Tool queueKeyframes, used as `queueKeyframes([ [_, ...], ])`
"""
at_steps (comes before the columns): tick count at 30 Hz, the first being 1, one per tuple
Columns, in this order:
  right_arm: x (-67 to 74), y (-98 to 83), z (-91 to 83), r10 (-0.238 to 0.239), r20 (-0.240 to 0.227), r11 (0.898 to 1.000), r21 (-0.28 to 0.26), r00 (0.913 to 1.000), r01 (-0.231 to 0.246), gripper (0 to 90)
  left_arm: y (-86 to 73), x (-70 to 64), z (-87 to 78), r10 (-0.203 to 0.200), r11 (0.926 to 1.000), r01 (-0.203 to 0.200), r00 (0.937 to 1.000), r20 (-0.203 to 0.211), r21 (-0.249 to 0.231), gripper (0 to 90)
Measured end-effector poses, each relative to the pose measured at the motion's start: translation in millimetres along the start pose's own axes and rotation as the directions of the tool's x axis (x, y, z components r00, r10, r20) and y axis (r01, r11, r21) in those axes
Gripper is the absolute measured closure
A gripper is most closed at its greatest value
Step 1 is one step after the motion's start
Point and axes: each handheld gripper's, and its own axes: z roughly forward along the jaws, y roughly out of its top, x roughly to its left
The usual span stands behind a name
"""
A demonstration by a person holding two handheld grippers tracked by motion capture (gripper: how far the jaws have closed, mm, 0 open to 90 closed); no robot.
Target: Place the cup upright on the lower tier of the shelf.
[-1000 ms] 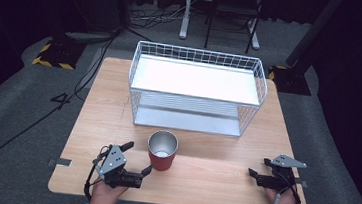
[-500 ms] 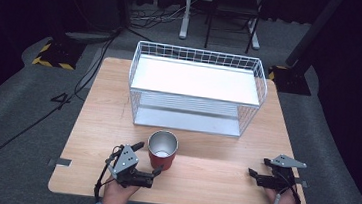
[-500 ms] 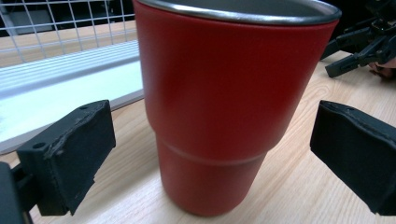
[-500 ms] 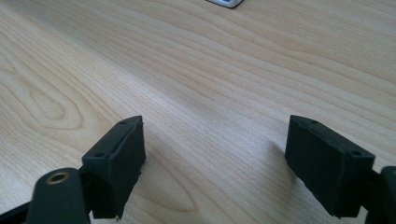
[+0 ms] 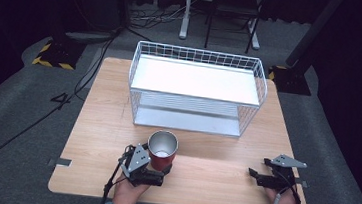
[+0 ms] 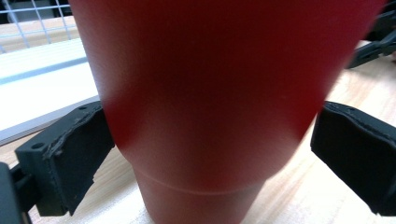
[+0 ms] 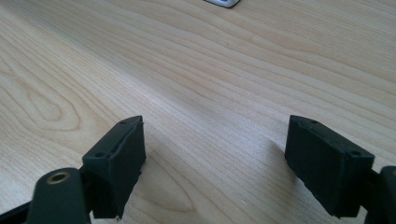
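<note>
standing upright at 6 o'clock on the light wooden table point(image 5: 96, 124), just before the white wire basket point(image 5: 196, 88): red metal tumbler with steel lining point(image 5: 162, 152) (between the left gripper point(image 5: 158, 166) jaws, spread wide, left pad apparently touching). resting at 4 o'clock, right gripper point(image 5: 253, 174), parted wide, empty.

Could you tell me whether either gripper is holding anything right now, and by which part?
Nothing is held yet. The left gripper has its jaws open around the red cup's lower body; the right gripper is open over bare table.
</note>
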Motion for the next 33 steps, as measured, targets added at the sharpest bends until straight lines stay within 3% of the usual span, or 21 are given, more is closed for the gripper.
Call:
queueKeyframes([
  [5, 0.0, 0.0, -0.1, 0.001, 0.002, 1.0, 0.0, 1.0, -0.001, 21.1, 0.8, -1.6, 9.7, -0.001, 0.9987, 0.003, 0.999, -0.044, 0.051, 1.8],
  [15, 0.5, -0.1, -0.2, 0.002, 0.008, 1.0, -0.003, 1.0, -0.002, 21.3, 3.9, -3.7, 16.9, 0.028, 0.9917, -0.02, 0.9974, -0.067, 0.127, 10.3],
  [24, 1.1, -0.2, -0.5, 0.003, 0.014, 1.0, -0.004, 0.9999, -0.002, 21.7, 4.7, -3.0, 19.3, 0.024, 0.9867, -0.014, 0.9979, -0.06, 0.162, 15.7],
  [33, 1.2, -0.2, -0.5, 0.001, 0.015, 1.0, -0.006, 0.9999, -0.001, 21.9, 4.6, -3.1, 19.0, 0.02, 0.987, -0.011, 0.998, -0.059, 0.16, 16.6],
])
